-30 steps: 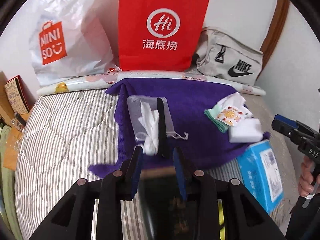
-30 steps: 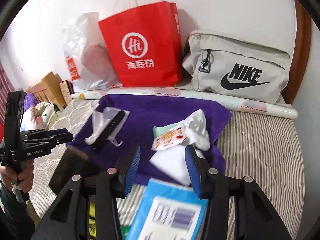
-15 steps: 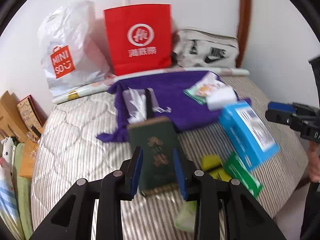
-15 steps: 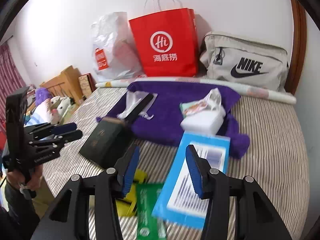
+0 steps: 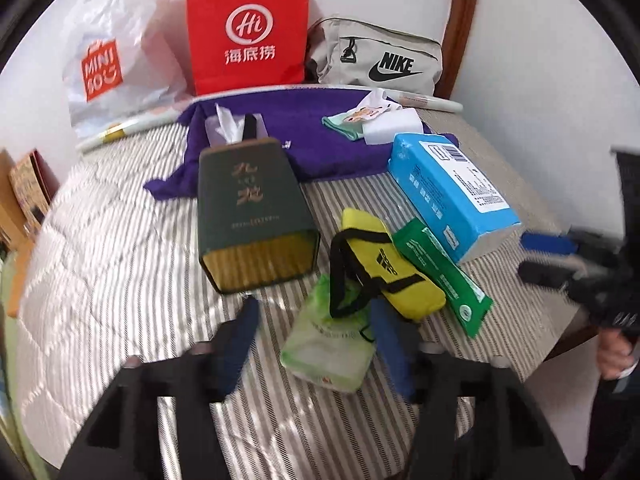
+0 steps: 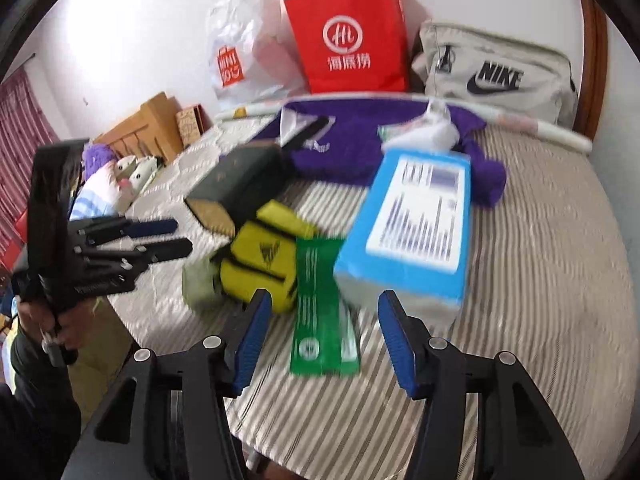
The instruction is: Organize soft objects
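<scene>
Left gripper and right gripper, jaws opening, both empty above the bed.

Against the white wall at the head of the striped bed stands a red paper bag with a white round logo. Just left of it slumps a white plastic shopping bag with an orange label, and to its right lies a beige Nike bag. A wooden headboard post rises behind that bag. Off the bed's left side sit wooden furniture and a red striped curtain.
</scene>
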Motion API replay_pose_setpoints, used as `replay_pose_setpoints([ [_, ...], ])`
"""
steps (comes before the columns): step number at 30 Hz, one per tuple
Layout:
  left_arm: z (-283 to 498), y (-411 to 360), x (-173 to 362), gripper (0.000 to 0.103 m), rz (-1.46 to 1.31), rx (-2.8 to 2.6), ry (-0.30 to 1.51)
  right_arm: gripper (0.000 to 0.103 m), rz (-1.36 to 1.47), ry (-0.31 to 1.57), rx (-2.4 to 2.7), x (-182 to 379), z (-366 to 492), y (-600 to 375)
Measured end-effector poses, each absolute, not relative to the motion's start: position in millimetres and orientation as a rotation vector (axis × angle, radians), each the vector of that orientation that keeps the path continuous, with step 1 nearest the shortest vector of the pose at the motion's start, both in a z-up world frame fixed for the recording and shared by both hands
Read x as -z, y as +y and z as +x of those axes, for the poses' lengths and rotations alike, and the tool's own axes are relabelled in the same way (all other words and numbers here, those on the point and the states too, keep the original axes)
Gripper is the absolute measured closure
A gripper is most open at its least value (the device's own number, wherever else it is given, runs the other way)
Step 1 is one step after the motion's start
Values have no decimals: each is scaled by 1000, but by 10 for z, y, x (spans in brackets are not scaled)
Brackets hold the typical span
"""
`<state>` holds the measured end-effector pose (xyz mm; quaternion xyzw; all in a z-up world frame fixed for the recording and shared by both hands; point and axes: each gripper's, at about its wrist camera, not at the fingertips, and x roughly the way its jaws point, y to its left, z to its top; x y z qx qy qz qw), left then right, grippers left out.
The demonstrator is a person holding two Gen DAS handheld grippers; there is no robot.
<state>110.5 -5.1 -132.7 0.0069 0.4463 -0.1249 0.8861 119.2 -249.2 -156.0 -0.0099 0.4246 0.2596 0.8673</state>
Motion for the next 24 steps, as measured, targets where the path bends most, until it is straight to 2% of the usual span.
replay_pose_setpoints([
  [6,1024,-115,1434,38,67,311,937,48,2,975,-549,1920,1273,-2445],
  [16,1032,-198,1688,38,135,345,960,47,-41,973,-534,2147,1346,-2289],
  [22,1158,-227,1761,38,159,353,974,35,-40,949,-538,2154,1384,-2225],
  [24,1193,-246,1795,38,165,354,981,34,-55,928,-520,2166,1378,-2171],
])
